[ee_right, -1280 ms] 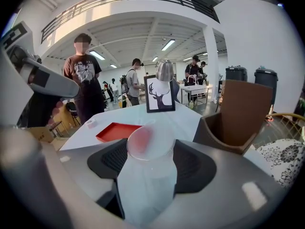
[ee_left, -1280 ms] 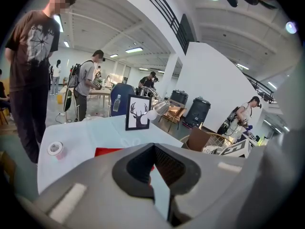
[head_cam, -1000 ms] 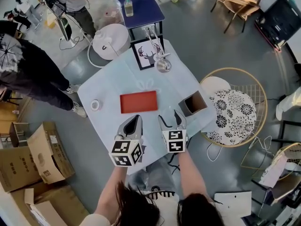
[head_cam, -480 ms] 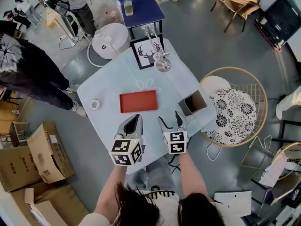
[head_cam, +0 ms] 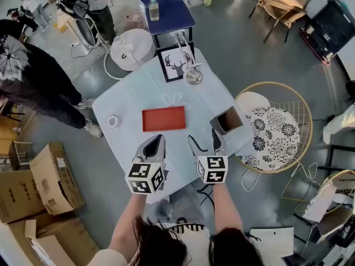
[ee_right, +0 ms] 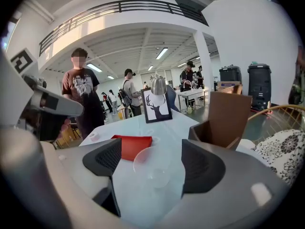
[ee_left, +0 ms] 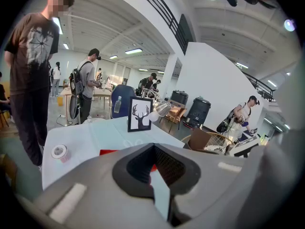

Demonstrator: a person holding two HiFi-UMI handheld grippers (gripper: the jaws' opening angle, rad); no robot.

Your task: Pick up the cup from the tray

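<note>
A clear plastic cup point(ee_right: 153, 171) shows between the two pads of my right gripper point(ee_right: 151, 159), which stands open; the pads are wide of the cup and do not touch it. The cup seems tipped, with its mouth toward the camera, over the pale blue tablecloth point(head_cam: 127, 101) just short of the red tray point(ee_right: 131, 144). In the head view the tray point(head_cam: 163, 118) looks bare, and I cannot make out the cup there. My right gripper point(head_cam: 203, 141) hovers near the table's front edge. My left gripper point(head_cam: 157, 142) is beside it, shut and empty point(ee_left: 155, 163).
An open brown box point(head_cam: 226, 121) stands just right of my right gripper. A deer picture point(head_cam: 175, 61) and a metal lamp point(head_cam: 192, 75) are at the far end, a tape roll point(head_cam: 113, 121) at the left. A wicker chair point(head_cam: 272, 126) adjoins the table's right side; a person point(head_cam: 33, 76) stands left.
My right gripper has shifted a little to the right, toward the brown box. The left gripper has barely moved.
</note>
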